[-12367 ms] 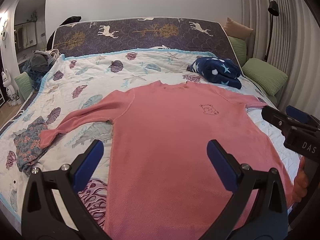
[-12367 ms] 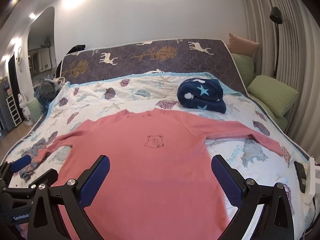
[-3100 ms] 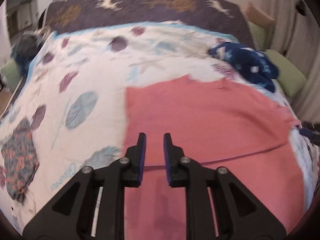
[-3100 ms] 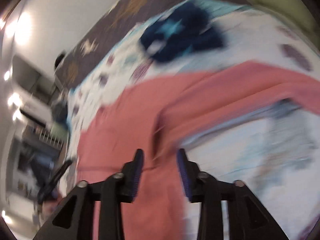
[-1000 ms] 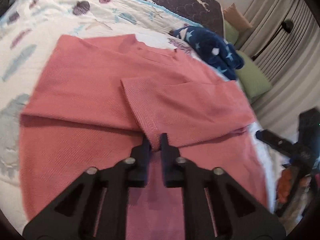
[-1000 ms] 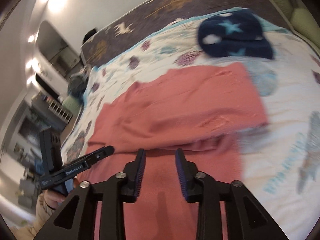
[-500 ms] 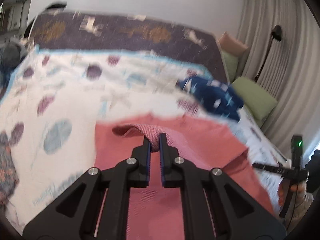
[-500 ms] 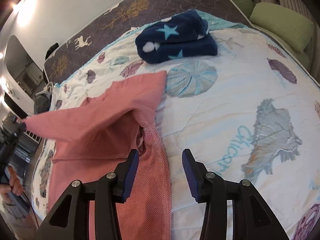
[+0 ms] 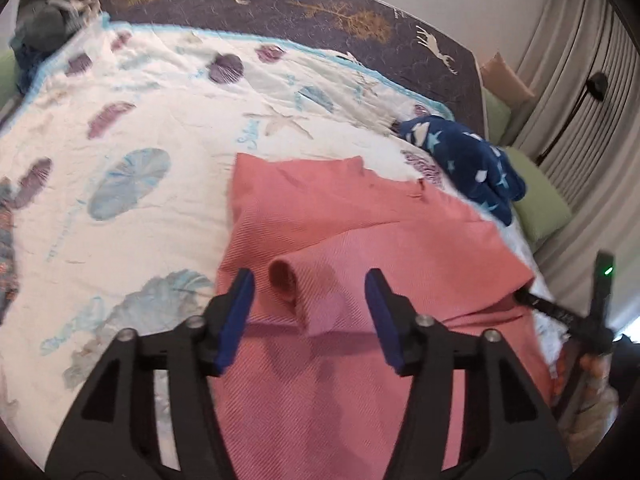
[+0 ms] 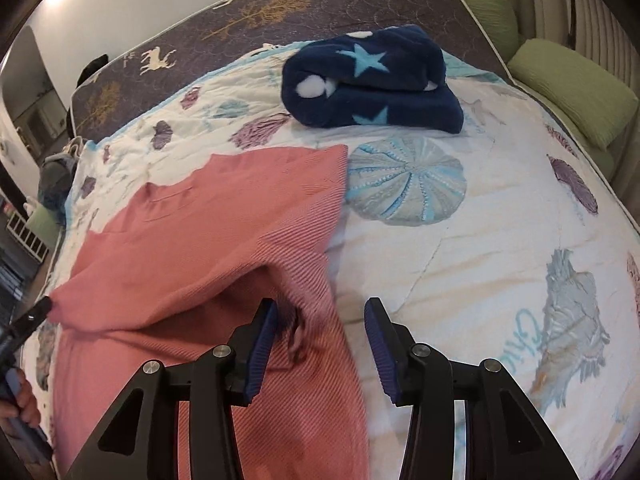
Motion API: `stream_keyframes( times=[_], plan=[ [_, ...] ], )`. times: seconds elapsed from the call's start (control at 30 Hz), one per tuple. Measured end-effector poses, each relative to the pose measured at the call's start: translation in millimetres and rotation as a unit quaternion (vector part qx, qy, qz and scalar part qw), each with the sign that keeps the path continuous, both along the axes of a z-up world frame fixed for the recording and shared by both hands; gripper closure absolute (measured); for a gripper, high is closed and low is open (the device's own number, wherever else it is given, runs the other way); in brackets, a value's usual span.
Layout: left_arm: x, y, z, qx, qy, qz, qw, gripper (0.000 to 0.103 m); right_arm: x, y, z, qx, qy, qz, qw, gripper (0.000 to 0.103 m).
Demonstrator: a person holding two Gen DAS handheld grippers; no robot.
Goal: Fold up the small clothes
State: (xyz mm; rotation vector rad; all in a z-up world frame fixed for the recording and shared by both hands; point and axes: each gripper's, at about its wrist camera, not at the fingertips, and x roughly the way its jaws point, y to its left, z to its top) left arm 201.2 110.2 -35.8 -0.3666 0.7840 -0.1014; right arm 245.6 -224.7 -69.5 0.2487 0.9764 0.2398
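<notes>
Both pairs of jaws stood apart and gripped nothing. My left gripper [image 9: 306,312] hovered over the pink top [image 9: 360,248], its jaws either side of a sleeve cuff [image 9: 282,276] lying on the body, which I judged was folded inward to narrow the garment. My right gripper [image 10: 320,340] straddled the top's right edge, where a loose fold bunched up and likely needed flattening. The top lay on the bed [image 10: 500,240], with the folded star blanket [image 10: 372,80] beyond its shoulder.
</notes>
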Motion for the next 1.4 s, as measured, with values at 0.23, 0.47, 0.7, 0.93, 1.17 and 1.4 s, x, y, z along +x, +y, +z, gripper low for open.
stream_keyframes(
  times=[0.23, 0.47, 0.7, 0.93, 1.17, 1.4],
  plan=[
    [49, 2, -15, -0.103, 0.045, -0.034, 0.993, 0.094, -2, -11, -5, 0.026, -0.008, -0.003, 1.0, 0.057],
    [5, -13, 44, -0.054, -0.133, -0.092, 0.9854, 0.089, -3, -14, -9, 0.039, -0.01, -0.001, 0.999, 0.057],
    [19, 17, -23, 0.009, 0.004, -0.016, 0.9998, 0.087, -7, -18, -9, 0.051, -0.015, -0.008, 0.999, 0.057],
    [31, 4, -10, 0.02, 0.006, -0.047, 0.9987, 0.05, -8, -17, -9, 0.049, -0.014, -0.008, 0.999, 0.056],
    [4, -41, 33, -0.01, -0.133, -0.185, 0.9737, 0.087, -8, -19, -12, 0.055, -0.015, -0.008, 0.998, 0.055],
    [19, -42, -4, 0.125, -0.038, -0.141, 0.9813, 0.083, -8, -19, -12, 0.054, -0.015, -0.006, 0.998, 0.053]
  ],
)
